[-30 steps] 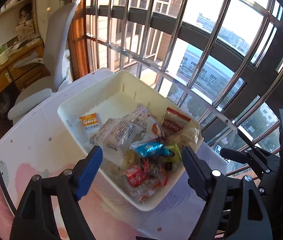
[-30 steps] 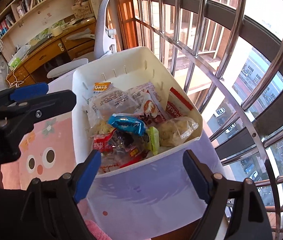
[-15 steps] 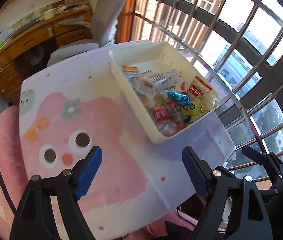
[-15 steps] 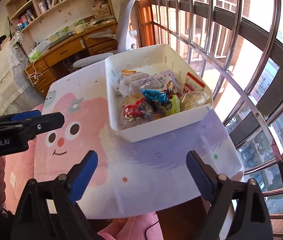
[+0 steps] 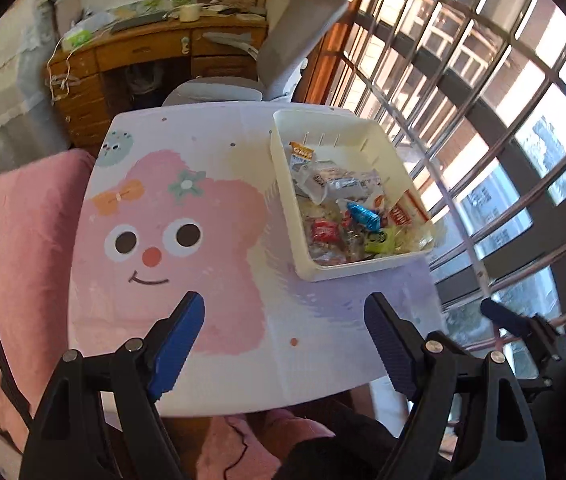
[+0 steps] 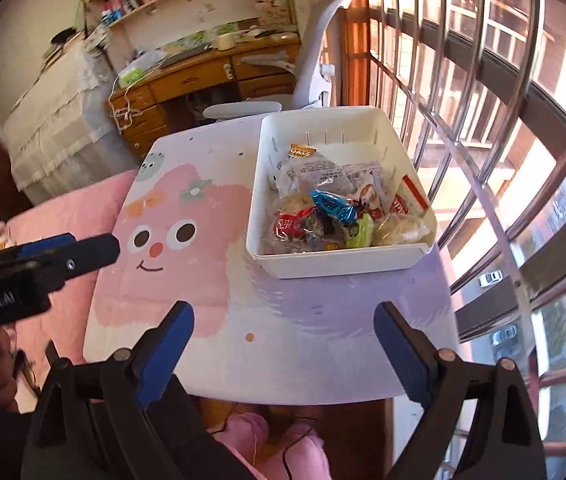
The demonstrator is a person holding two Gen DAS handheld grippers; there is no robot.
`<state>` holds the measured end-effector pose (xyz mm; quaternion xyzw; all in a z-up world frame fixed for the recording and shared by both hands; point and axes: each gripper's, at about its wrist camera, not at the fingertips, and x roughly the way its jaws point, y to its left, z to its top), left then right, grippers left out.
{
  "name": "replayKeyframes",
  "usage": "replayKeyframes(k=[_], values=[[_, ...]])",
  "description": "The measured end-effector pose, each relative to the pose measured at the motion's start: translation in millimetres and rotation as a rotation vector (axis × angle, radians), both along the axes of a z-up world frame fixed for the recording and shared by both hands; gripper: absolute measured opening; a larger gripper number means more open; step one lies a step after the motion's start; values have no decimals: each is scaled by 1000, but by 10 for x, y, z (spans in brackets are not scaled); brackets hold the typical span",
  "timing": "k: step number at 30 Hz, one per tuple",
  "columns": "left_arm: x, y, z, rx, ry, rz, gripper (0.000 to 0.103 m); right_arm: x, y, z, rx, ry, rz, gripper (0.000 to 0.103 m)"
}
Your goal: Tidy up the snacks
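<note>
Snacks point(image 6: 323, 216) in bin point(image 6: 339, 264): light, crinkly, slippery; pinch pkt edges. L hand-held gripper point(image 5: 285, 334) & R hand-held gripper point(image 6: 285, 340) both spread, empty.

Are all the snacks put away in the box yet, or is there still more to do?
It looks nearly done. The snacks all sit inside the white bin, and no packets show loose on the cartoon table. Nothing is in hand: the left gripper and right gripper are both open and empty, held back from the bin. What might be left is tidying the pile.
</note>
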<state>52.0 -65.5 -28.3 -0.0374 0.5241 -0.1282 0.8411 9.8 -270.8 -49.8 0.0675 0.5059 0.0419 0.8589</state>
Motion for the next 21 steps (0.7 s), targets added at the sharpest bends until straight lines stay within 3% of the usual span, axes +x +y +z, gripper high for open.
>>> replayKeyframes(k=[3,9,14,21], values=[[-90,-113,142,26,-48,31,85,29,-118,65,50,41,38,92],[-243,-266,287,79,-79,69,90,-52,-232,260,36,67,59,92],[-360,-383,322,134,-123,83,102,-157,-236,384,21,27,74,93],[-427,-411,358,191,-169,160,102,-174,-299,406,-1,-8,49,103]])
